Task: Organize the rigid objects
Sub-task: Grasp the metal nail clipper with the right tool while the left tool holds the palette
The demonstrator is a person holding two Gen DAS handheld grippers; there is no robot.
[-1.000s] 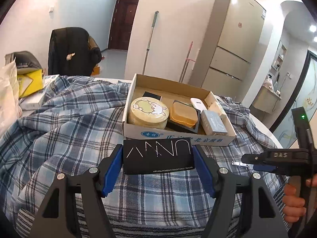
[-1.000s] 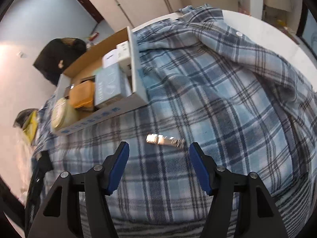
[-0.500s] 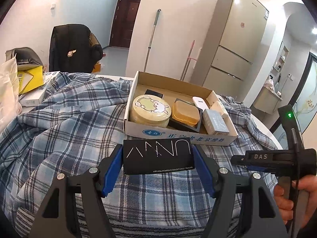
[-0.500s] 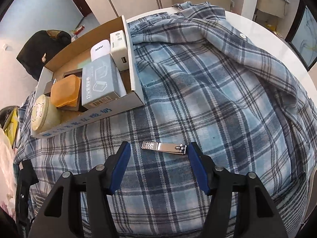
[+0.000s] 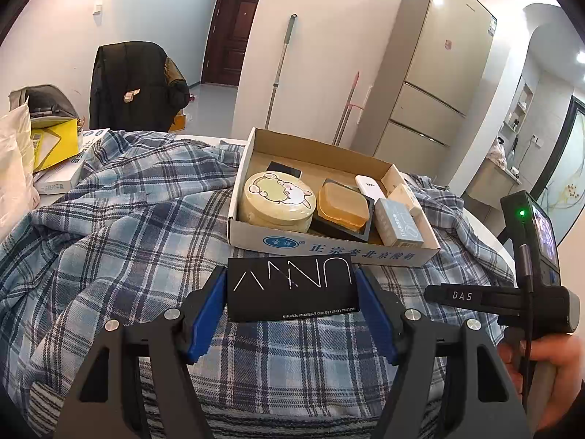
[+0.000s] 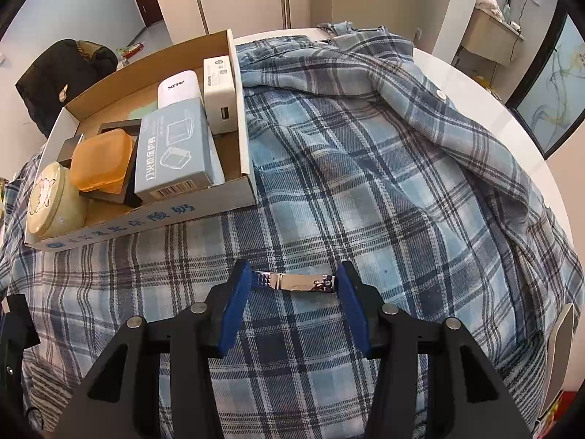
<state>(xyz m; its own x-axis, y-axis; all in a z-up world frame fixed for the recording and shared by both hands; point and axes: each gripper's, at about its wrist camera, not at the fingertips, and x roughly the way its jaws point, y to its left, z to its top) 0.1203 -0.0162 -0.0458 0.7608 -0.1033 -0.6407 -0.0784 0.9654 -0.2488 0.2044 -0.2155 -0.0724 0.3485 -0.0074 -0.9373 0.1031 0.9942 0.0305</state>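
My left gripper [image 5: 291, 287] is shut on a flat black box with white lettering [image 5: 291, 285] and holds it just in front of the cardboard box [image 5: 329, 250]. That box holds a round cream tin [image 5: 276, 202], an orange case [image 5: 343, 207], a grey carton [image 5: 398, 222] and white items. My right gripper [image 6: 294, 281] has closed on a silver nail clipper [image 6: 294, 281] that lies on the plaid cloth [image 6: 365, 183], its blue pads [image 6: 236, 303] touching both ends. The cardboard box [image 6: 146, 219] is to its upper left.
The plaid shirt covers a round white table [image 6: 530, 139]. A white flat box and yellow bag [image 5: 55, 153] lie at the far left. A chair with a dark jacket [image 5: 128, 84], a fridge [image 5: 438, 84] and mops stand behind.
My right gripper moved forward around the nail clipper and closed its fingers onto its ends. My left gripper keeps holding the black box, with the view shifted slightly.
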